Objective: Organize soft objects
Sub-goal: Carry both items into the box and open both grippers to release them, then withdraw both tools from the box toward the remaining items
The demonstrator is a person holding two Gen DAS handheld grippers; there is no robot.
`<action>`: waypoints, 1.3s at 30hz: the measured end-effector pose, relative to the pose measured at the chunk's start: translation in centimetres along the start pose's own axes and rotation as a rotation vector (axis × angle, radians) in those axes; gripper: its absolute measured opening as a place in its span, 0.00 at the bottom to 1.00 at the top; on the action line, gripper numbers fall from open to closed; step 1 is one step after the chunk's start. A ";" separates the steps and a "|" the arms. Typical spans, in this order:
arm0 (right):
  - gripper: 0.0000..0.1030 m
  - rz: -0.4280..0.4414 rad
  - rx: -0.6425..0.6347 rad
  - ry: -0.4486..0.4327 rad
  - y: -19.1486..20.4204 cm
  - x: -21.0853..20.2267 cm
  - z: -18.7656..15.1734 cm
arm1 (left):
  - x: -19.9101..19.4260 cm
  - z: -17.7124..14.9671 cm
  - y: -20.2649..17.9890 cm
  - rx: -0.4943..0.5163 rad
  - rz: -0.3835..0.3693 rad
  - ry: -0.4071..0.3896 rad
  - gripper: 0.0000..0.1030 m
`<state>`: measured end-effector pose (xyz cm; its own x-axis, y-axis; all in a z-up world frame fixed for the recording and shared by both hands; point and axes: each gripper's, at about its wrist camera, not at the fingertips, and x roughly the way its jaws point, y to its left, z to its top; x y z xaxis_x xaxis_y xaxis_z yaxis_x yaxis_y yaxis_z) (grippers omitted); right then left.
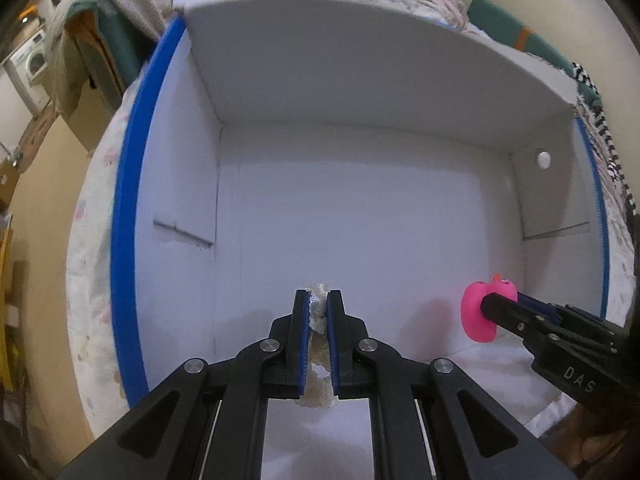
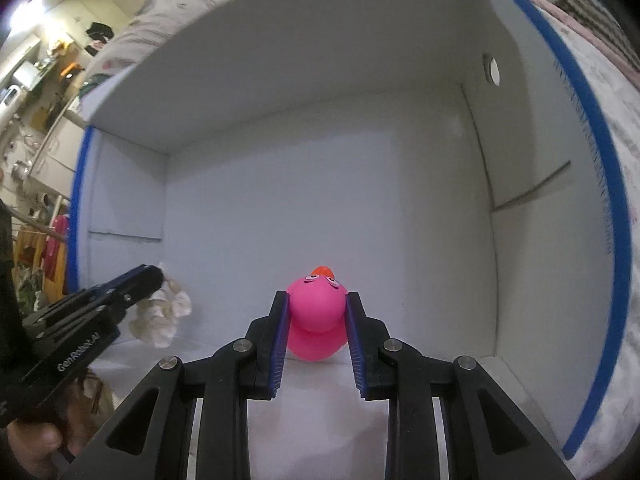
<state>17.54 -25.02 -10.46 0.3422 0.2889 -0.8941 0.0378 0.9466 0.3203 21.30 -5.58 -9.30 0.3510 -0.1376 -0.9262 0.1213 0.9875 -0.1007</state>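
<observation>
My left gripper (image 1: 319,300) is shut on a cream fluffy soft toy (image 1: 318,354), squeezed between its blue pads and held over the white box (image 1: 360,216). The toy also shows in the right wrist view (image 2: 160,312), hanging from the left gripper (image 2: 154,276). My right gripper (image 2: 316,300) is shut on a pink rubber duck (image 2: 316,320) with an orange beak, held low over the box floor (image 2: 320,200). The duck appears in the left wrist view (image 1: 478,312) at the right, with the right gripper (image 1: 500,302) on it.
The white box has blue rims (image 1: 128,200) and tall inner walls with a round hole (image 1: 543,158) in the right wall. It lies on a floral bedspread (image 1: 92,264). Cardboard boxes (image 1: 84,80) and room clutter (image 2: 44,92) stand to the left.
</observation>
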 end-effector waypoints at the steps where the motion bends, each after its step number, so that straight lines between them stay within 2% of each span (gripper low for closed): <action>1: 0.28 -0.004 0.000 0.009 0.0 0.3 0.0 | 0.3 0.0 0.2 -0.011 0.000 0.012 0.08; 11: 0.28 -0.022 0.010 0.038 -0.1 1.8 0.0 | 0.5 0.0 -0.4 -0.007 0.016 0.010 0.08; 17: 0.28 0.009 0.027 0.025 -0.4 1.4 -0.1 | 0.5 -0.2 -0.7 0.003 0.024 0.007 0.11; 20: 0.29 0.028 0.044 0.020 -0.6 1.2 0.0 | 0.1 -0.2 -0.6 0.002 0.029 -0.003 0.25; 21: 0.29 0.029 0.049 0.015 -0.7 1.1 0.0 | 0.0 -0.2 -0.5 -0.003 0.028 -0.004 0.37; 22: 0.31 0.022 0.053 0.004 -0.9 0.7 0.1 | -0.1 -0.2 -0.3 -0.015 0.017 -0.010 0.41; 23: 0.38 0.008 0.049 -0.018 -0.8 0.3 0.1 | -0.2 -0.2 -0.3 -0.022 0.001 -0.012 0.42; 24: 0.58 -0.006 0.037 -0.038 -0.6 -0.1 0.1 | -0.3 -0.2 -0.3 -0.023 -0.007 -0.008 0.45; 26: 0.75 -0.047 0.003 -0.094 0.0 -1.2 -0.2 | -0.5 -0.3 -0.5 -0.012 -0.009 -0.008 0.49; 29: 0.75 -0.066 -0.026 -0.134 0.6 -2.2 -0.5 | -1.0 -0.5 -0.7 -0.002 0.004 -0.020 0.50; 32: 0.75 -0.021 0.029 -0.154 -0.2 -2.9 -0.8 | -1.9 -0.6 -0.5 -0.006 -0.033 -0.053 0.50; 37: 0.77 -0.002 0.095 -0.182 -1.3 -4.0 -1.1 | -4.1 -1.1 0.2 -0.042 -0.028 -0.113 0.51; 38: 0.78 -0.001 0.101 -0.186 -1.6 -4.4 -1.2 | -4.5 -1.2 0.3 -0.043 -0.029 -0.121 0.52; 39: 0.84 0.004 0.107 -0.192 -1.6 -4.6 -1.3 | -5.2 -1.4 0.4 -0.039 -0.021 -0.133 0.56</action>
<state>14.72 -27.71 -7.22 0.5145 0.2506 -0.8201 0.1320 0.9218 0.3645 18.19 -4.41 -5.08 0.4692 -0.1642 -0.8677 0.0941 0.9863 -0.1358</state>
